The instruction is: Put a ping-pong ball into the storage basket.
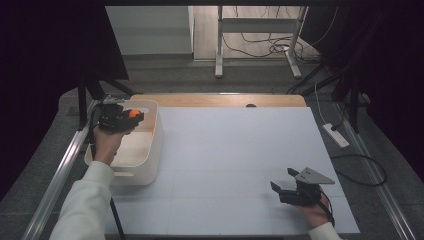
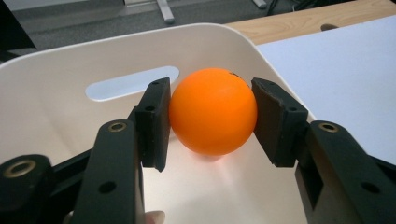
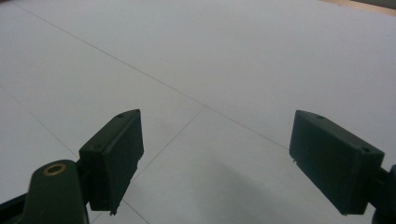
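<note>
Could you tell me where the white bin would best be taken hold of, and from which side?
Probably at the slot handle in the end wall of the white bin, coming from above so one pad enters the slot. The rim is thin and the walls smooth, so elsewhere a tool may slip.

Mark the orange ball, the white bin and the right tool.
orange ball (image 2: 213, 111), left gripper view, front face.
white bin (image 2: 65, 60), left gripper view, back wall.
right tool (image 1: 283, 180), high view, between its tips.

Dim surroundings, soft focus, faint shadows

Grey floor (image 1: 165, 75), cables (image 1: 260, 45), desk legs (image 1: 218, 40).
</note>
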`<state>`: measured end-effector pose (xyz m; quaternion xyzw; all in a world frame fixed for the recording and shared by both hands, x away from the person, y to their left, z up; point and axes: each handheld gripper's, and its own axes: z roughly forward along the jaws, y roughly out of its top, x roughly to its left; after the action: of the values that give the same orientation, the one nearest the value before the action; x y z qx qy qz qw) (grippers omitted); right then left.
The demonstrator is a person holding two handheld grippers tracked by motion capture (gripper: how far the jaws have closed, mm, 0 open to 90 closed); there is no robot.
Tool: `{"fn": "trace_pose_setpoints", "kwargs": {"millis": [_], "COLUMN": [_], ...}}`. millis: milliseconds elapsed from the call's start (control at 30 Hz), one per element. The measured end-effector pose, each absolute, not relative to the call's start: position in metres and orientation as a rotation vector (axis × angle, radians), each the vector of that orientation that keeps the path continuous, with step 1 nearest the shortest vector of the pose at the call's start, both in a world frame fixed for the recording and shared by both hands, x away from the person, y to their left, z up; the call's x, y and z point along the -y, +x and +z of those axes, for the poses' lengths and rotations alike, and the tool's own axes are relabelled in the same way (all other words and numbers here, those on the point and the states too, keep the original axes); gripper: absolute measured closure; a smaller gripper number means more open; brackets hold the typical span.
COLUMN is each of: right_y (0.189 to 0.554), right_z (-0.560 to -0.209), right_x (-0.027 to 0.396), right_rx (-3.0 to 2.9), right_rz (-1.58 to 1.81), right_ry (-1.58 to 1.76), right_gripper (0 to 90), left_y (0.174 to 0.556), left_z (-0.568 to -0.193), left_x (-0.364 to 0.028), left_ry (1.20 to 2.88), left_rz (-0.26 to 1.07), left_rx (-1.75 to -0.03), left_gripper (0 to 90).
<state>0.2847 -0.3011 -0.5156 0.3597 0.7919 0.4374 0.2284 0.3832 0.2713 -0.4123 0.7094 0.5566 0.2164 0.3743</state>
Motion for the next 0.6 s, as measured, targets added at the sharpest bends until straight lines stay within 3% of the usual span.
{"fn": "trace_pose_setpoints", "kwargs": {"millis": [600], "right_y": [0.285], "right_z": [-0.516], "right_x": [0.301], "right_rx": [-2.183], "right_rz": [1.197], "right_ry": [0.991], "right_gripper": [17.7], "left_y": [0.391], "left_z": [-0.429], "left_x": [-0.27], "left_ry": [1.913], "left_rz": [0.436], "left_rx": [-1.469], "left_gripper": [49.9]}}
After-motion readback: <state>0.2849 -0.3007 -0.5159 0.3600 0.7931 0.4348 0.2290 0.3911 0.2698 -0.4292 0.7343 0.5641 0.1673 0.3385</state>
